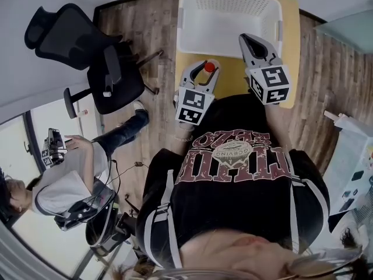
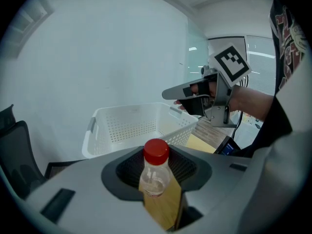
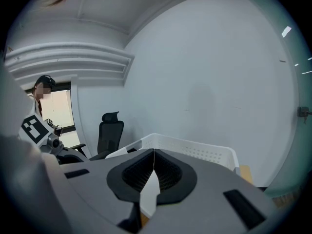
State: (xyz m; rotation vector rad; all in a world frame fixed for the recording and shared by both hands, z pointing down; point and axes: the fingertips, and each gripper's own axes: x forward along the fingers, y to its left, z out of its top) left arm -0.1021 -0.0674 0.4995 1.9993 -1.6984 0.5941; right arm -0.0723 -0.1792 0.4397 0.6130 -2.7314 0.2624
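Head view: left claw clamped on a small clear bottle with a red cap, held upright above the yellow bench. A white perforated basket lies just ahead of this claw. The right claw is off to its right, at the basket's near rim. An office chair and a seated person are well apart on the left. Left gripper view: the jaws grip the bottle's body at its tan label, the cap standing clear above the pads; the basket stands beyond the claw and slightly left, open and with nothing seen inside. Right gripper view: jaws pressed together, nothing between them, with the basket directly ahead and the chair further left. Step in hand, by judgement: bottle carried in the left claw, short of the basket. A set-down would call for it to stay upright and the jaws to part only once it is supported.
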